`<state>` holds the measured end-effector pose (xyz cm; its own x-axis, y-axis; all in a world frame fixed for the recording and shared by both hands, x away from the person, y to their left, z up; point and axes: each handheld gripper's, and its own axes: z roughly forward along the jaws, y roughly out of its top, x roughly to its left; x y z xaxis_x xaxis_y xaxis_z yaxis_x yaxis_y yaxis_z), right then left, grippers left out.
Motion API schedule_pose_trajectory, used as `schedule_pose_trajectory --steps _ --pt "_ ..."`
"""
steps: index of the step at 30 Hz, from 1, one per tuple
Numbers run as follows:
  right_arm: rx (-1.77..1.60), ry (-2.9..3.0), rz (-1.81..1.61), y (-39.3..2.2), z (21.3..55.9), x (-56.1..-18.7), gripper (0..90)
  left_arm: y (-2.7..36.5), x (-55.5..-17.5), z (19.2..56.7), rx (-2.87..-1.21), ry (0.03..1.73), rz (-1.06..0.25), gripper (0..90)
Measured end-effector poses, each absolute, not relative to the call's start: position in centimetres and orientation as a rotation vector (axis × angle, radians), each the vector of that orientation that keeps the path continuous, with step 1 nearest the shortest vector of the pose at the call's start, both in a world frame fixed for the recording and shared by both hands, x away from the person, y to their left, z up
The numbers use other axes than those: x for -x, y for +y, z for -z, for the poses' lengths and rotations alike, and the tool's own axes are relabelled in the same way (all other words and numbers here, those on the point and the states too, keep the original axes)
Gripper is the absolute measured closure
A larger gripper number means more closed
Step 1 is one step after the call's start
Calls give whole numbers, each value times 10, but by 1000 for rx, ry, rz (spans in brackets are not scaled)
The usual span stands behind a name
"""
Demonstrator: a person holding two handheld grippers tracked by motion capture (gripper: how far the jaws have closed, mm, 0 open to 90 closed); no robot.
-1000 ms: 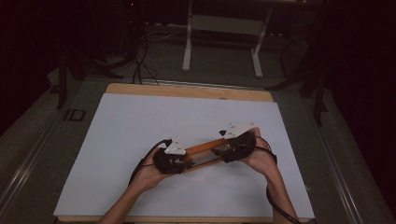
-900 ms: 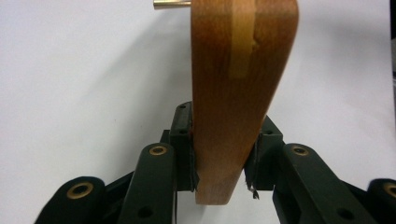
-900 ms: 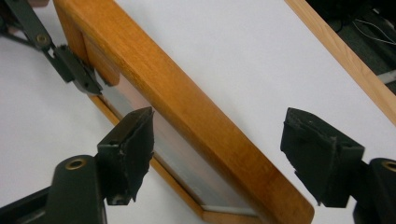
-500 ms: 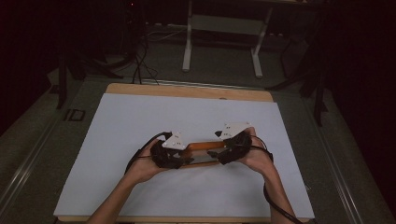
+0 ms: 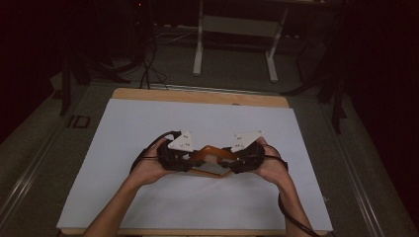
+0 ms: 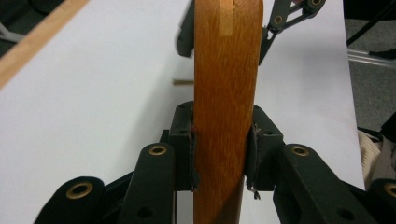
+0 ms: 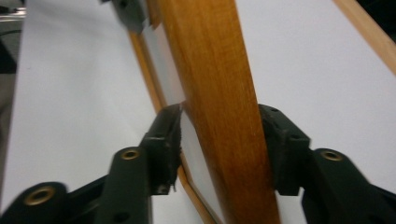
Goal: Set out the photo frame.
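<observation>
We are holding a wooden frame (image 5: pixel 213 156) between the left gripper (image 5: pixel 190 159) and the right gripper (image 5: pixel 231 159). It is hanging just above the white table (image 5: pixel 148 118).

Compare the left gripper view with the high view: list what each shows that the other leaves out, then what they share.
Left gripper view alone: the pads pressed against both faces of the wooden frame, its grain, the joint at its far end, and a small stick-like thing lying on the sheet.

High view alone: both hands, the left hand and the right hand, the forearms, the grey plate on the left gripper, the table's wooden edge, and the stand on the floor beyond.

Shared: the frame held between both grippers over the white sheet, with the right gripper at its far end.
</observation>
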<state>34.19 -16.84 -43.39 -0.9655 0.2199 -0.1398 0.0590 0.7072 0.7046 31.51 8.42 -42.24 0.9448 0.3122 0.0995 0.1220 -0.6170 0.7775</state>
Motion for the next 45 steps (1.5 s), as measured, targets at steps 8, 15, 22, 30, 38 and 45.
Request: schedule_pose_trajectory --steps 8,15,22,30,38,45 --pt "-197 2680 -1147 -177 435 -336 684 93 -329 428 -2127 471 -299 445" --pt "-221 2667 -1169 -185 437 -334 684 108 -334 436 -2026 536 -296 285" --pt "-251 2637 -1205 -195 442 -331 683 108 -338 451 -1962 551 -218 264" --pt "-307 2612 -1247 -211 448 -330 681 90 -345 473 -1966 553 -141 266" --pt "-357 2592 -1269 -227 455 -327 680 73 -347 486 -1953 546 -105 297" --pt "-377 2596 -1264 -234 459 -326 679 57 -346 498 -1992 522 -54 357"
